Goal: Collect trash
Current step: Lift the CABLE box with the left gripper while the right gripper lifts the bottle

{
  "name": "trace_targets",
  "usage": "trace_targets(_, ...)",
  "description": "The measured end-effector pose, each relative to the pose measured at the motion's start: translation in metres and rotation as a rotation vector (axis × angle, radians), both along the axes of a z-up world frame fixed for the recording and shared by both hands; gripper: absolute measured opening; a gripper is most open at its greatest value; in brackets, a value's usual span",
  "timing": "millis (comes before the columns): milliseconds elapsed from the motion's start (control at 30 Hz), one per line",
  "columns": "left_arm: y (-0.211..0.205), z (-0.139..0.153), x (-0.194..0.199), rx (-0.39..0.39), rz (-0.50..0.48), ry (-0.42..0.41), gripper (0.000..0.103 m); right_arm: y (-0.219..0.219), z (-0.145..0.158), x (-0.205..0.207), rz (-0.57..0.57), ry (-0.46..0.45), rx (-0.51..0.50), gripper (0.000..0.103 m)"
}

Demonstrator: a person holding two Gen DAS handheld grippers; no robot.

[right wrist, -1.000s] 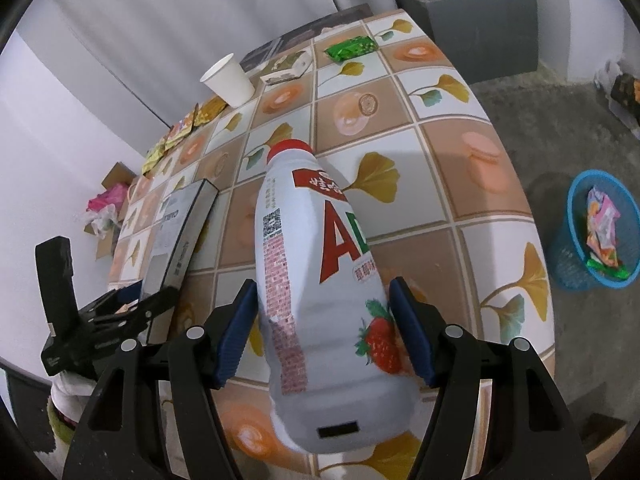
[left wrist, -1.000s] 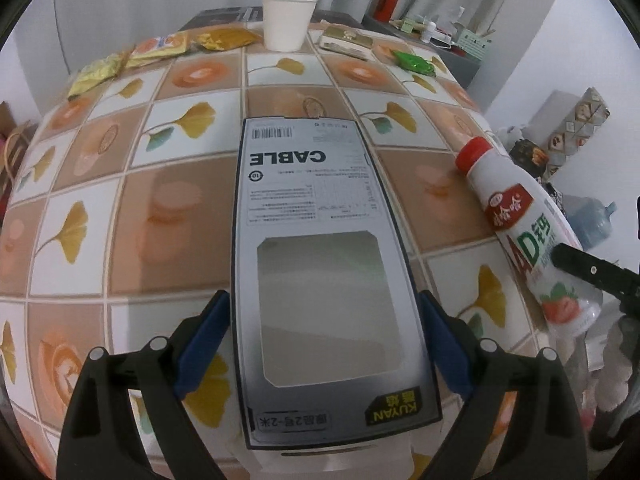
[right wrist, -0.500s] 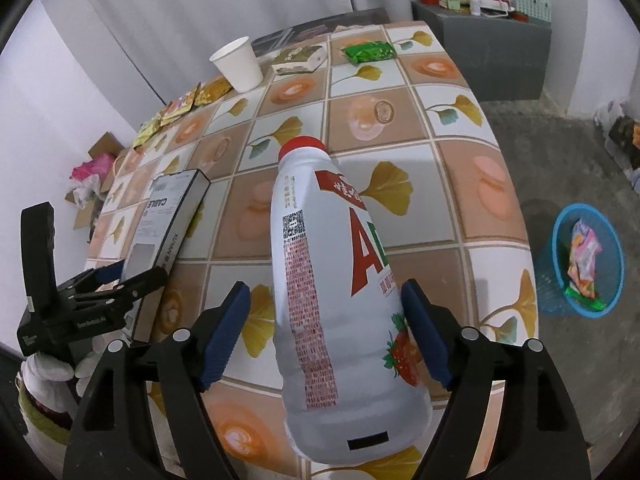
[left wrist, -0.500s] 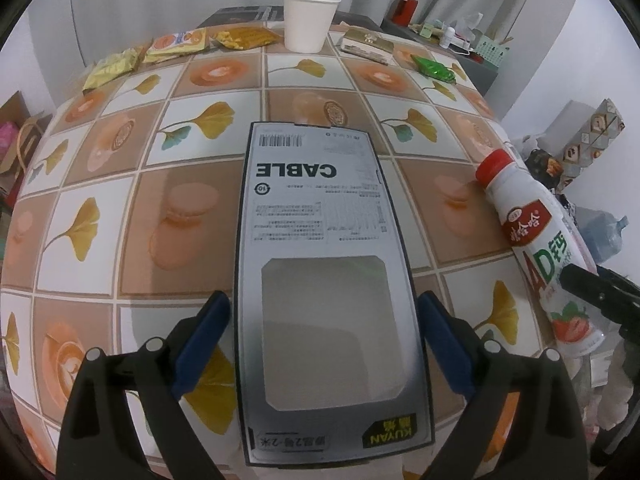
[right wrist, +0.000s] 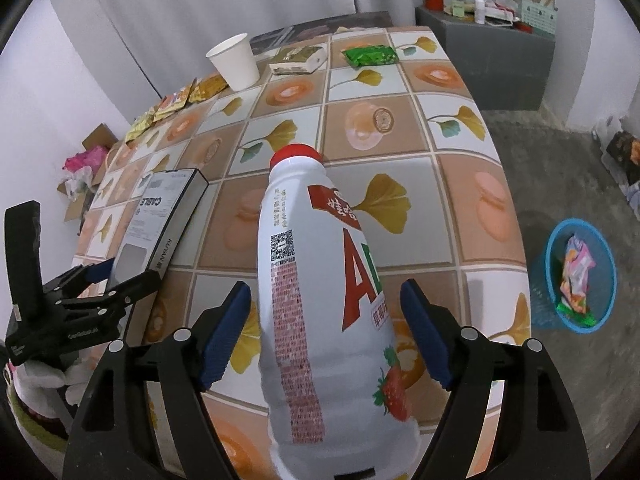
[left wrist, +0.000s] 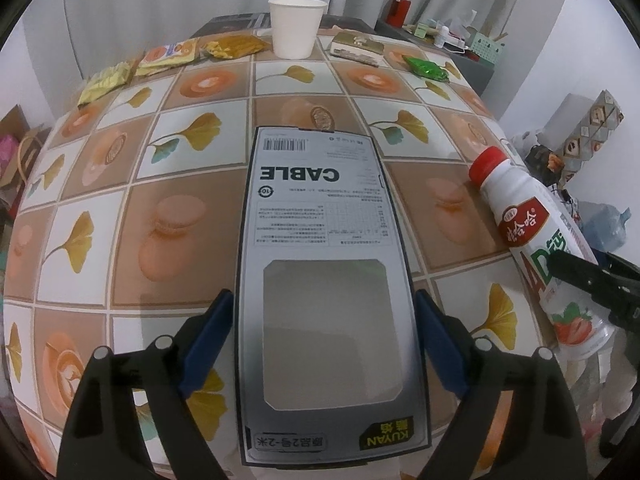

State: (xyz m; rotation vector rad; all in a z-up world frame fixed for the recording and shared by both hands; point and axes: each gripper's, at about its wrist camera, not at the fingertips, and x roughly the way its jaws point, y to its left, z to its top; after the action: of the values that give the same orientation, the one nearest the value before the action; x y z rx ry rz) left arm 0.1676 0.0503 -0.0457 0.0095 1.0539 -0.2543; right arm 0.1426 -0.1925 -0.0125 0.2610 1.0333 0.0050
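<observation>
Your left gripper (left wrist: 322, 344) is closing around the cable box (left wrist: 324, 280), pads just beside its long edges, seemingly not pressing yet. Your right gripper (right wrist: 326, 328) is closing too, with gaps showing either side of the milk bottle (right wrist: 320, 304). Both lie at the near edge of the table (right wrist: 472, 208). The box is light, thin card: pinch gently beside the window. The bottle looks smooth and slippery, so grip mid-body.
</observation>
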Motion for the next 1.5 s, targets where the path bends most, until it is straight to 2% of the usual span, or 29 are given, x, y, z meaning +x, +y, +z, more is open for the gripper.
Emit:
trace_targets(167, -0.003, 0.004, -0.003, 0.022, 0.001, -0.036, 0.085, 0.003, -0.001, 0.001, 0.018, 0.006, 0.003, 0.064)
trace_targets(1500, -0.015, 0.026, -0.023, 0.095, -0.01, -0.166, 0.083, -0.001, 0.007, -0.004, 0.0, -0.045, 0.076, 0.058)
